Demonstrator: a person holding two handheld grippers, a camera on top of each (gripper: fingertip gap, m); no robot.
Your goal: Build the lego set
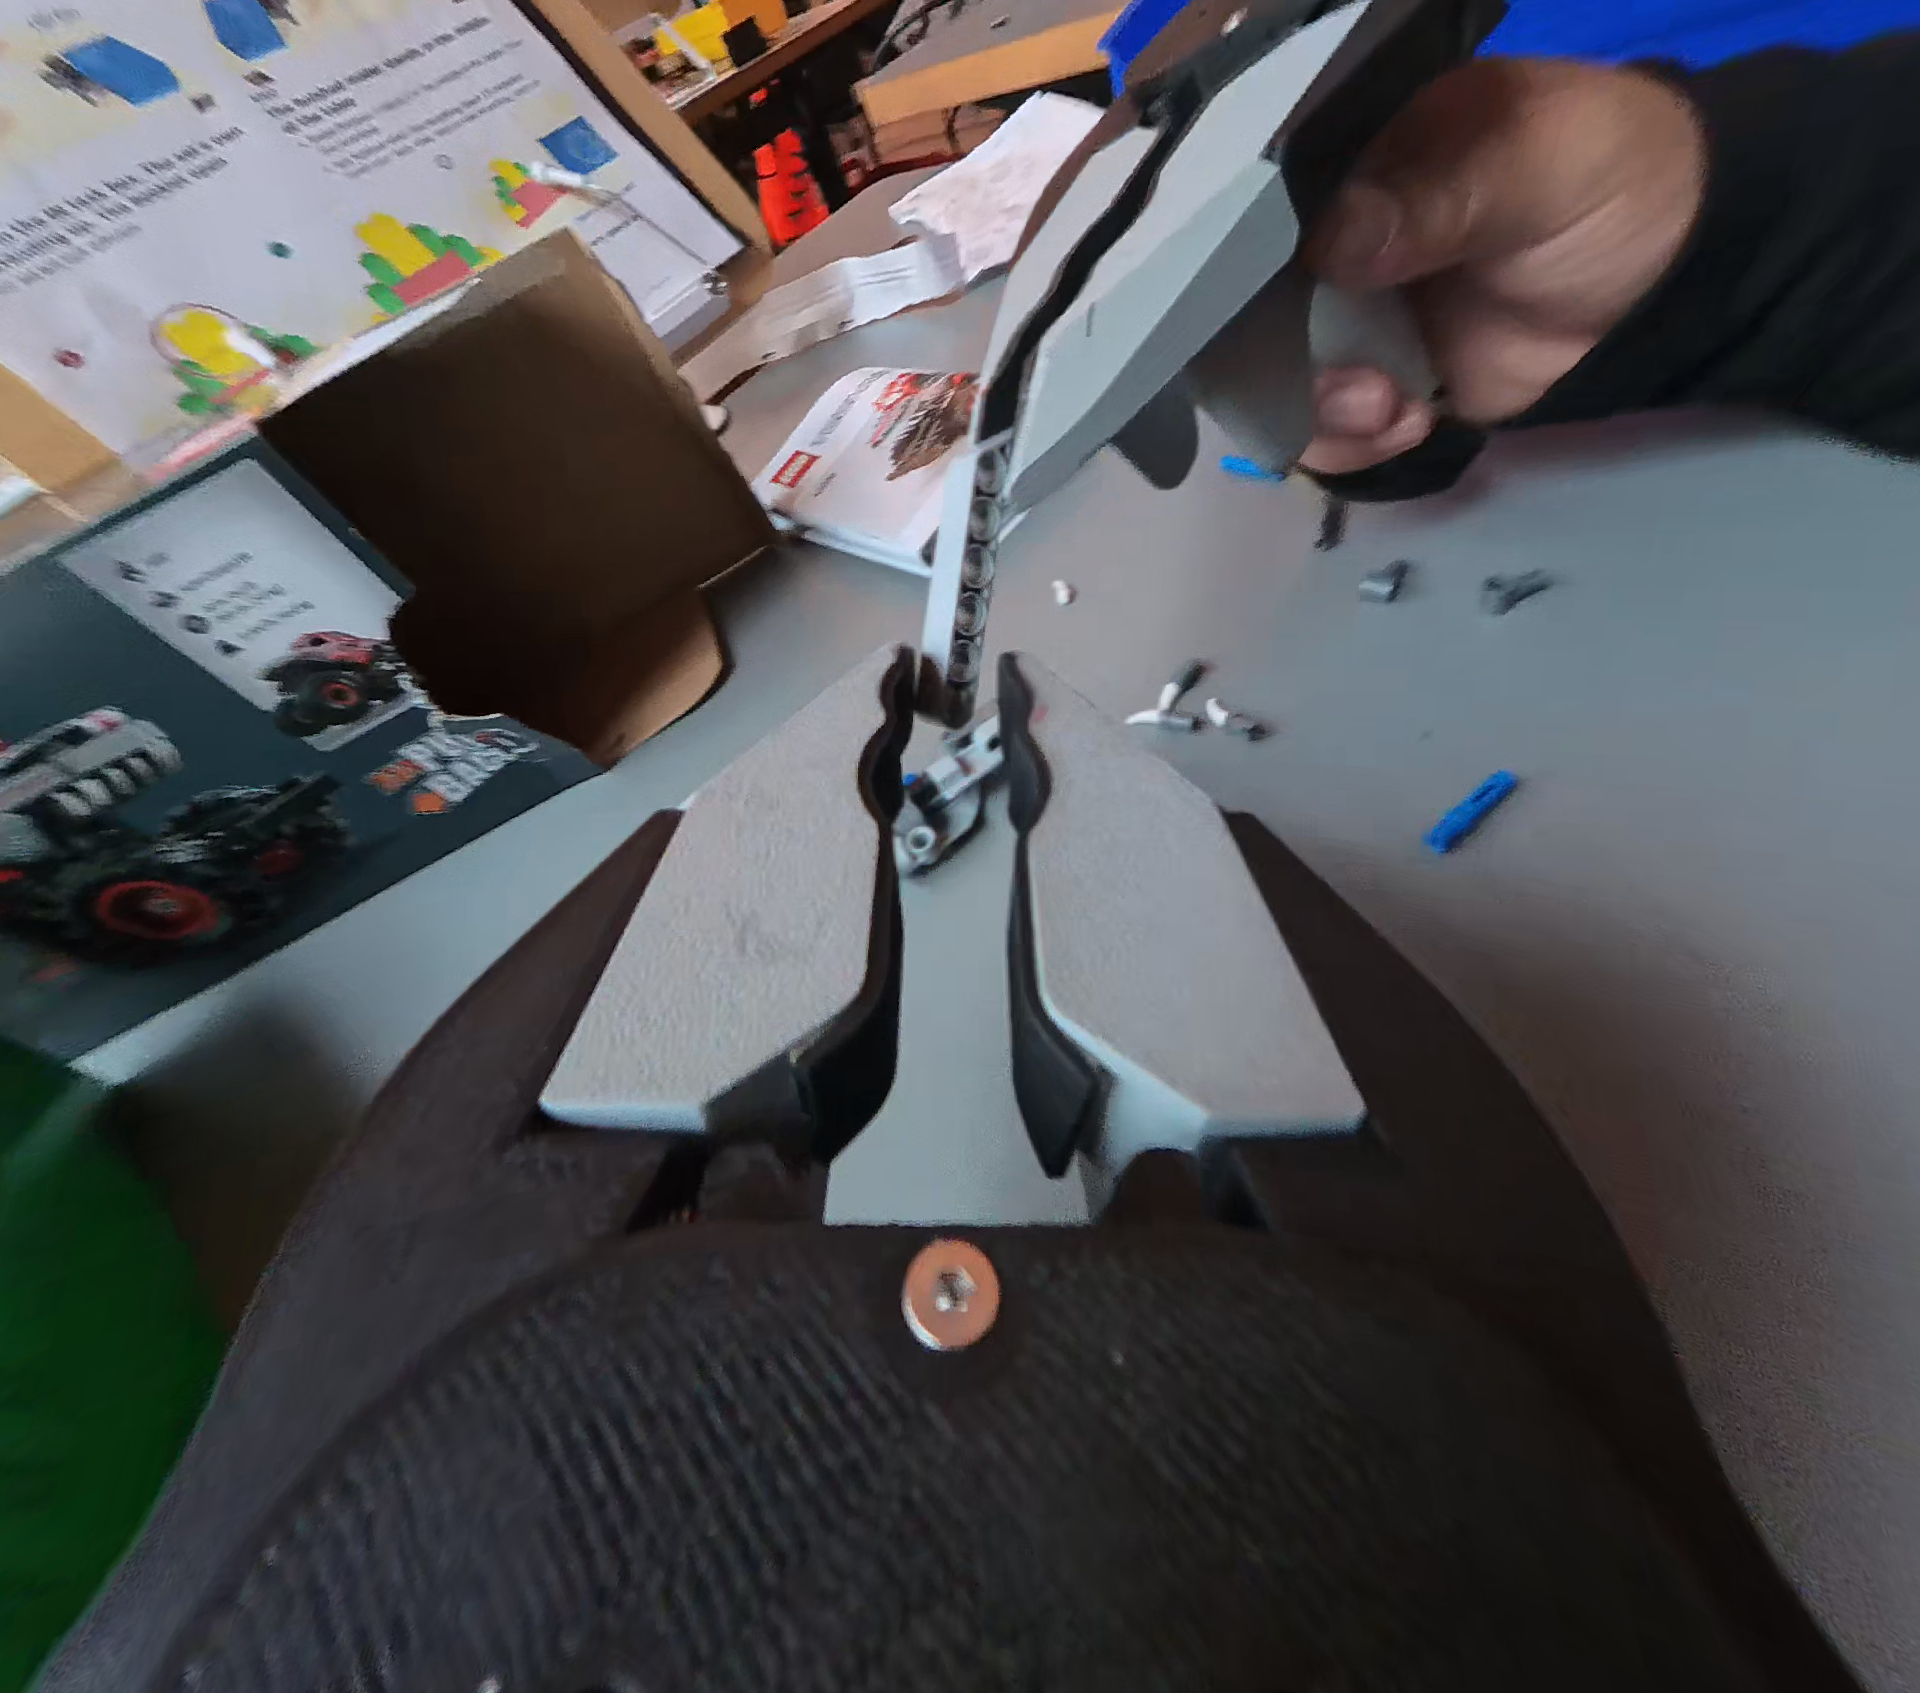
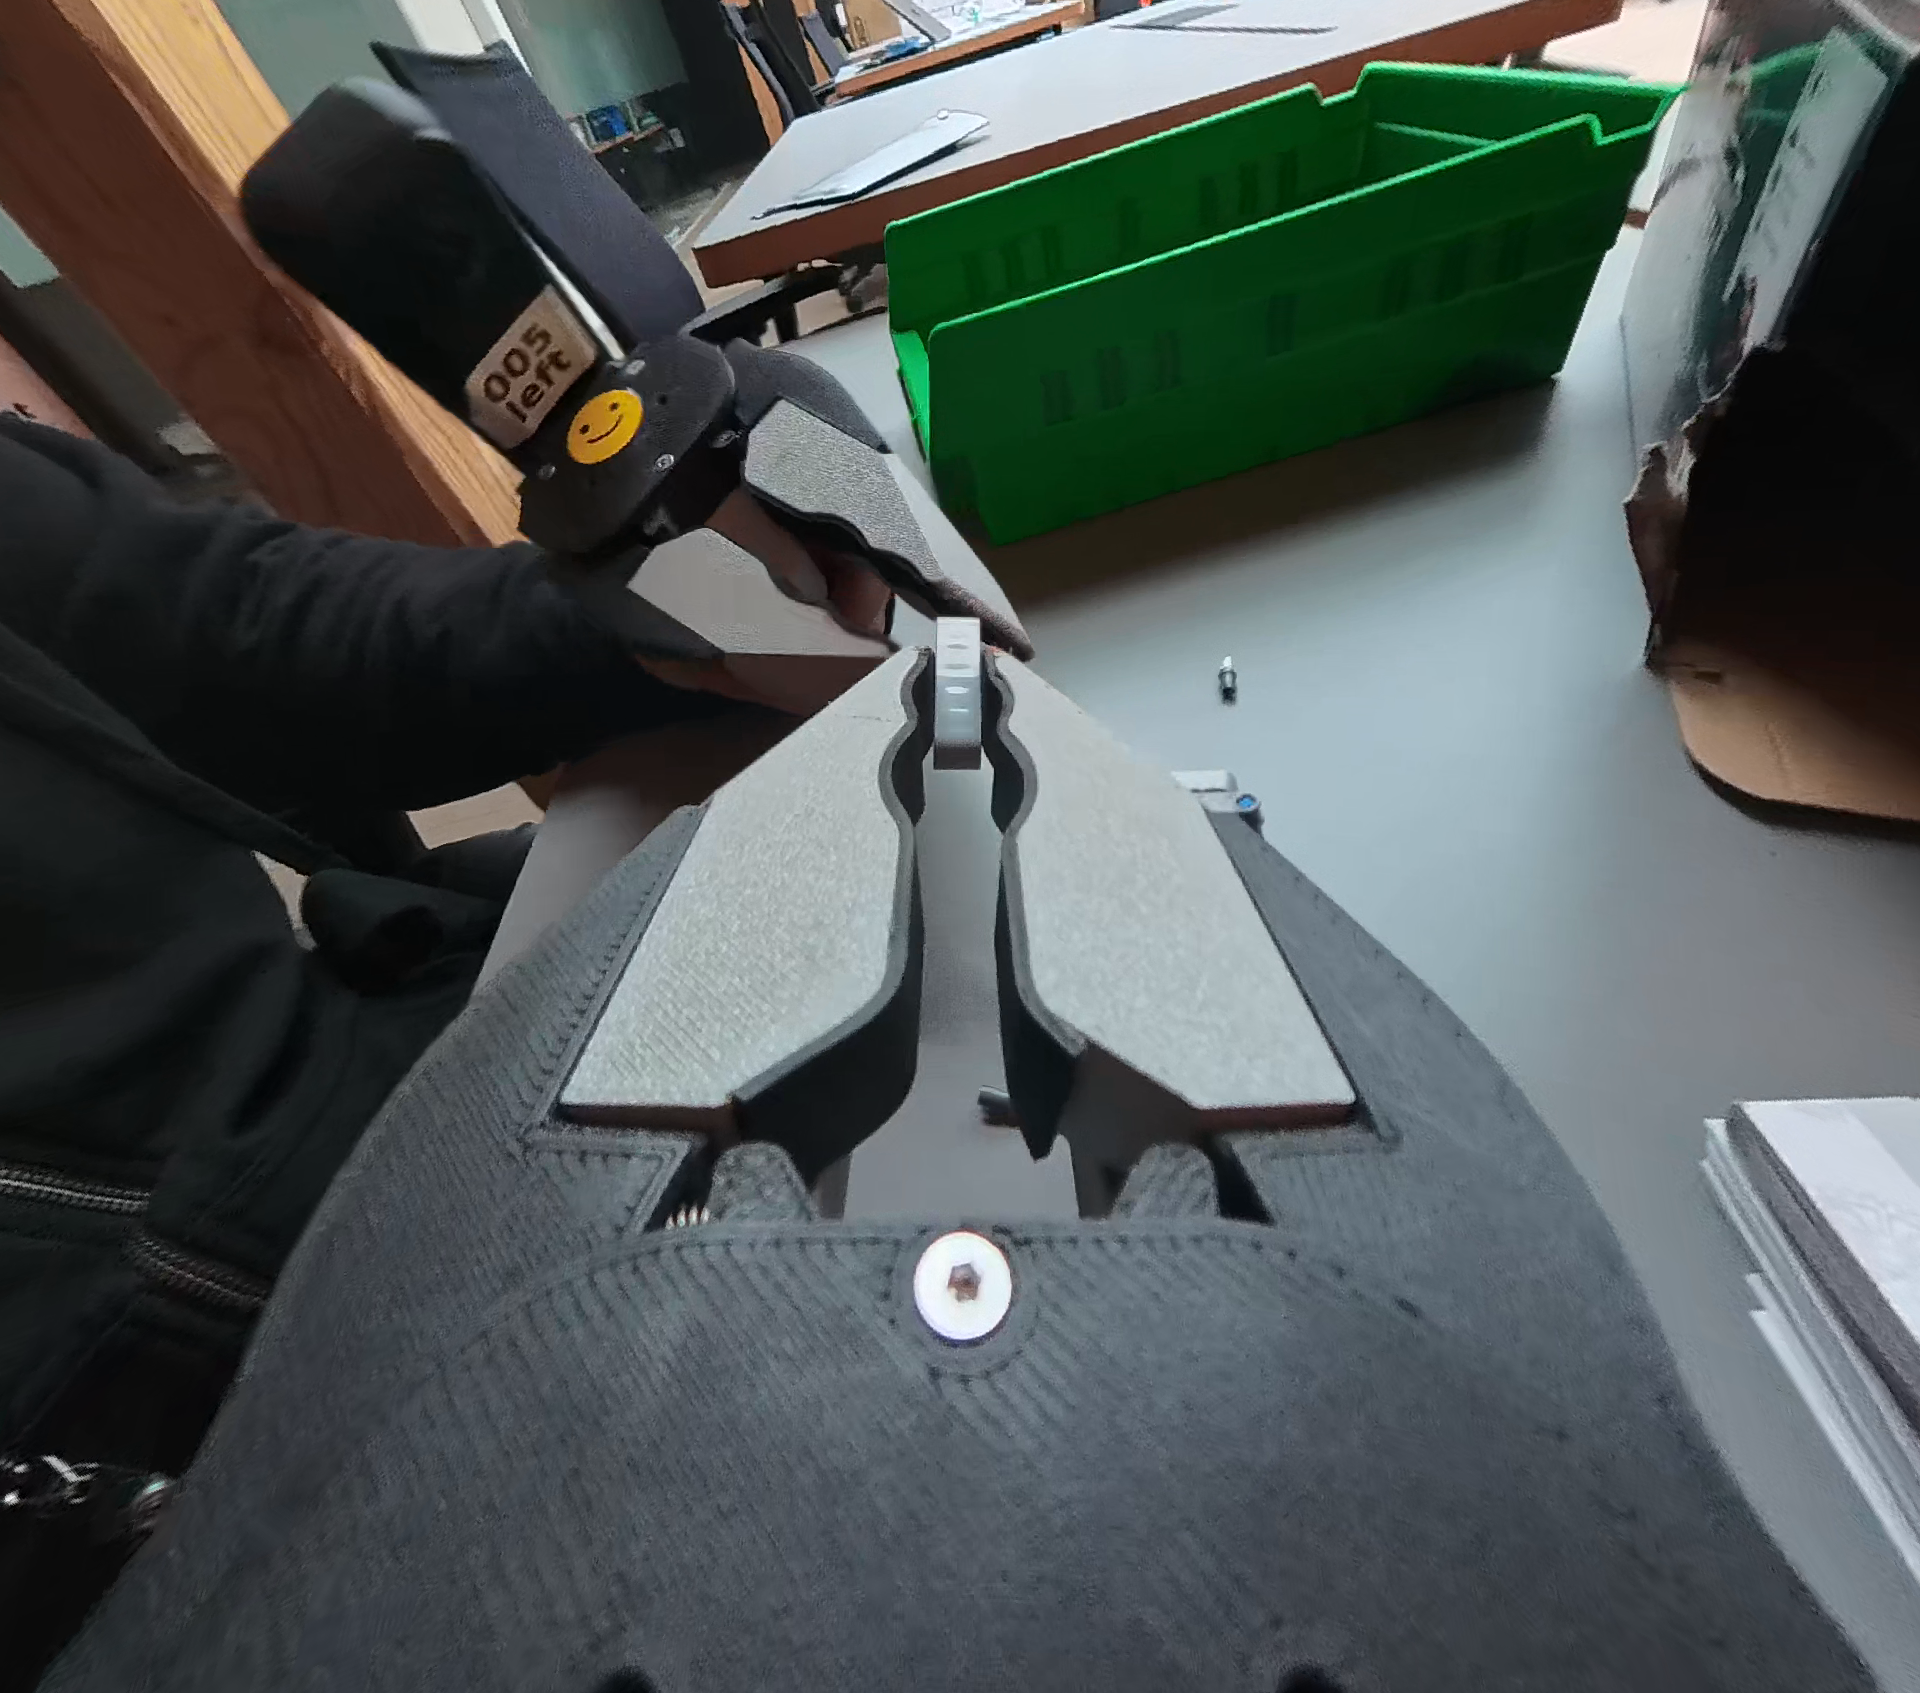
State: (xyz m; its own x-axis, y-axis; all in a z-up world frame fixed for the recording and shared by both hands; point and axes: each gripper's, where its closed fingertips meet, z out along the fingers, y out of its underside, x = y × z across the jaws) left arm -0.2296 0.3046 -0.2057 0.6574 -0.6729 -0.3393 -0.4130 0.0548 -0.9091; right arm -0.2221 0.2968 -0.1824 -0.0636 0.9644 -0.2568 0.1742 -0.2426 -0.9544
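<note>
A long light-grey beam with holes (image 1: 971,563) hangs slanted from my right gripper (image 1: 987,448), which is shut on its upper end. The beam's lower end, with a black piece on it, sits between the tips of my left gripper (image 1: 956,677), whose jaws stand a little apart around it. Under the gap a small grey sub-assembly with a blue pin (image 1: 940,802) lies on the grey table (image 1: 1558,968). In the right wrist view my right gripper (image 2: 956,687) pinches the beam (image 2: 956,708), seen end-on, and the left gripper (image 2: 966,641) reaches in from the upper left.
A cardboard box (image 1: 520,480), the printed set box (image 1: 156,812) and an instruction booklet (image 1: 883,448) lie to the left and behind. Loose pieces lie to the right: a blue one (image 1: 1470,809), dark ones (image 1: 1455,583), pins (image 1: 1195,708). A green bin (image 2: 1247,355) and a small pin (image 2: 1228,677) are nearby. The tips of both grippers are at nearly the same place. The left tips stand about 12 cm off the small pin (image 2: 1228,677).
</note>
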